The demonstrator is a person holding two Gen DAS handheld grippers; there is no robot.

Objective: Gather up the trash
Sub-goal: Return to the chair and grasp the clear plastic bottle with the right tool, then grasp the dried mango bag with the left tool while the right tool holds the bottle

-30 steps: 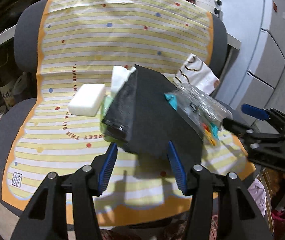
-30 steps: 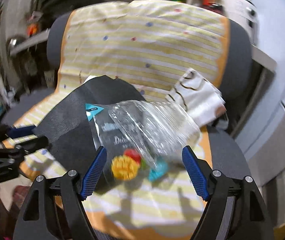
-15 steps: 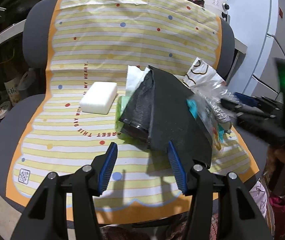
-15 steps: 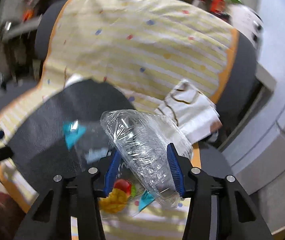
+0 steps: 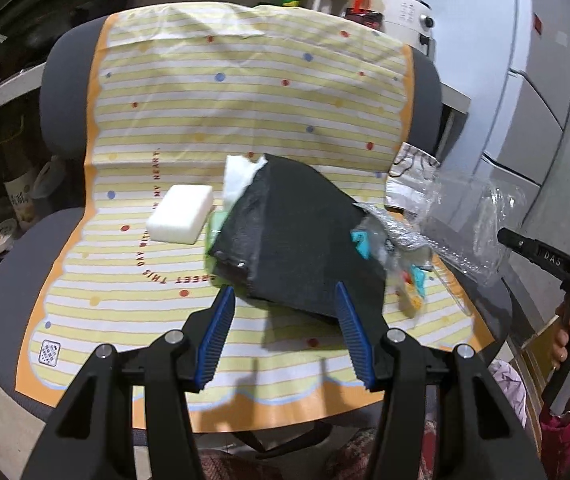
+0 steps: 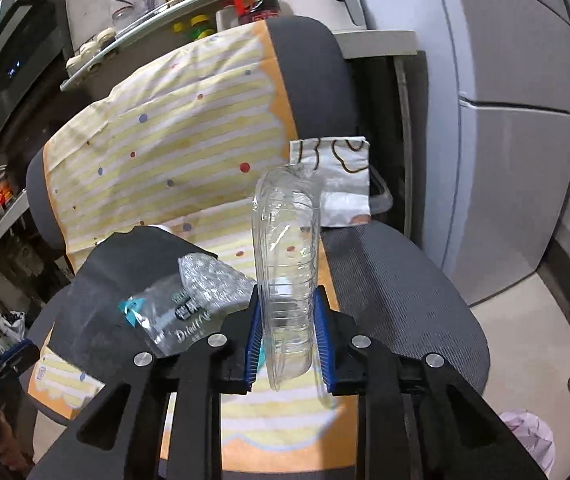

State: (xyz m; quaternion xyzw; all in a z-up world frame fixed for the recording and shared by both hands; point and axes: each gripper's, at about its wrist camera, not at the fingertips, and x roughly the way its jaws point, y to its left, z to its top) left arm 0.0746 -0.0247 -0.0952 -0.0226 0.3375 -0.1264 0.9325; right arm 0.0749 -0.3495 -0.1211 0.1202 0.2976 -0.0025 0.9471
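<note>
Right gripper is clamped on a clear plastic container, its blue pads pressing the flimsy ribbed walls from both sides so the piece stands nearly upright, lifted clear of the striped cloth draped over the chair. Holding it edge-on probably suits a thin shell that would buckle if squeezed flat. Left gripper hangs open and empty at the near edge of the seat, its jaws spread either side of the near corner of a black bag, perhaps ready to steady it as a place for the trash. A printed clear wrapper lies on the bag's right side, a white foam block sits to the bag's left, and a white paper bag leans at the far right against the backrest. Half a second ago the right gripper was just closing around the container low over the seat; now it is raised and turned upright. The left gripper has backed off a little, while the bag, block and wrapper lie where they were.
</note>
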